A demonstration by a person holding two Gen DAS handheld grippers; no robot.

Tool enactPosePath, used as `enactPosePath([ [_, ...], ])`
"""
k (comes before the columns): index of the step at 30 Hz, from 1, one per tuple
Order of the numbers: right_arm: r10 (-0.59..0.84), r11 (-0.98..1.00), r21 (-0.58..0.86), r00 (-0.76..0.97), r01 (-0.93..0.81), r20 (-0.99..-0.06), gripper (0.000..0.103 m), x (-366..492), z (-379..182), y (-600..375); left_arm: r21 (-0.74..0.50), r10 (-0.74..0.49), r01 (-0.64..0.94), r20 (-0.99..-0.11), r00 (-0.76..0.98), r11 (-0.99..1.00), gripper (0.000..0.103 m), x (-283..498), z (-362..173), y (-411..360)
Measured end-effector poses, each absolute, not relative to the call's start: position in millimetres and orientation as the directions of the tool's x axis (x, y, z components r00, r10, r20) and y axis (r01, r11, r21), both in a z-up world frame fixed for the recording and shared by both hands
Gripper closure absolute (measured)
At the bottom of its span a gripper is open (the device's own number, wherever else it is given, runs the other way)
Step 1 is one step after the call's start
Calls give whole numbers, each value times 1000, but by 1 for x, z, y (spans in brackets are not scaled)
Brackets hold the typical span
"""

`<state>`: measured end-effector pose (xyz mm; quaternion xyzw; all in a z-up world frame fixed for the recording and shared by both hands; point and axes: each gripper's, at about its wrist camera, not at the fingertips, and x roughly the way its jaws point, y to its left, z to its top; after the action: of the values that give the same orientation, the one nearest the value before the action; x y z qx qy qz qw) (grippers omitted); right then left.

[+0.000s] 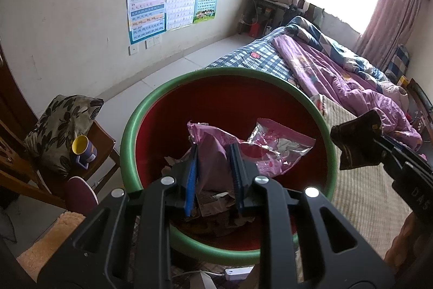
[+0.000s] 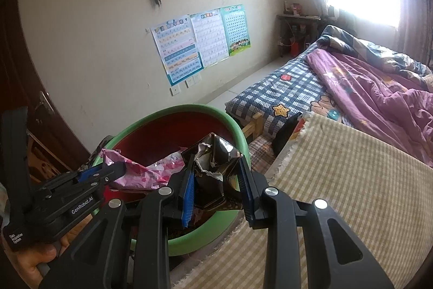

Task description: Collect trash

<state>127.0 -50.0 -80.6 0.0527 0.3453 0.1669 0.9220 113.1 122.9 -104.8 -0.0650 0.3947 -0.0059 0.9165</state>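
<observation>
Holding both loads at the bin; my left gripper clamps the pink wrapper over it; right gripper clamps the dark wrapper at the rim; neither dropped yet; some scraps already lie inside.

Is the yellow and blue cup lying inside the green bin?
No, the cup stands on a wooden chair beside a patterned cushion, outside the green bin.

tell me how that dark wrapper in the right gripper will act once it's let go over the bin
The dark wrapper looks like crumpled, torn foil film, so it is probably very light and floppy. Released by the right gripper it would likely flutter down slowly, perhaps drifting off the bin.
</observation>
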Motion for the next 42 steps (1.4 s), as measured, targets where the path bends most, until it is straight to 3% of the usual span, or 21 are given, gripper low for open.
enactPosePath([
  [19, 360, 932, 211, 699, -293, -618, 73, 133, -84, -45, -100, -40, -51, -741, 671, 994, 79, 115, -114, 122],
  [21, 374, 927, 221, 696, -303, -614, 72, 134, -84, -45, -97, -35, -56, -739, 673, 994, 70, 115, -114, 124],
  [24, 377, 926, 226, 709, -303, -597, 61, 133, -82, -47, -96, -23, -68, -725, 688, 993, 50, 113, -112, 125],
  [30, 380, 925, 243, 742, -293, -552, 43, 124, -74, -59, -97, -7, -81, -679, 734, 992, 28, 104, -101, 126],
  [34, 396, 916, 270, 776, -297, -491, 24, 106, -59, -75, -74, 44, -111, -605, 795, 991, 10, 86, -79, 122],
  [37, 392, 916, 260, 824, -306, -409, 6, 82, -44, -92, -84, 62, -125, -526, 848, 989, 6, 67, -59, 111],
  [42, 381, 918, 255, 853, -303, -357, 6, 51, -27, -120, -23, 107, -129, -424, 899, 991, 6, 38, -29, 85],
])
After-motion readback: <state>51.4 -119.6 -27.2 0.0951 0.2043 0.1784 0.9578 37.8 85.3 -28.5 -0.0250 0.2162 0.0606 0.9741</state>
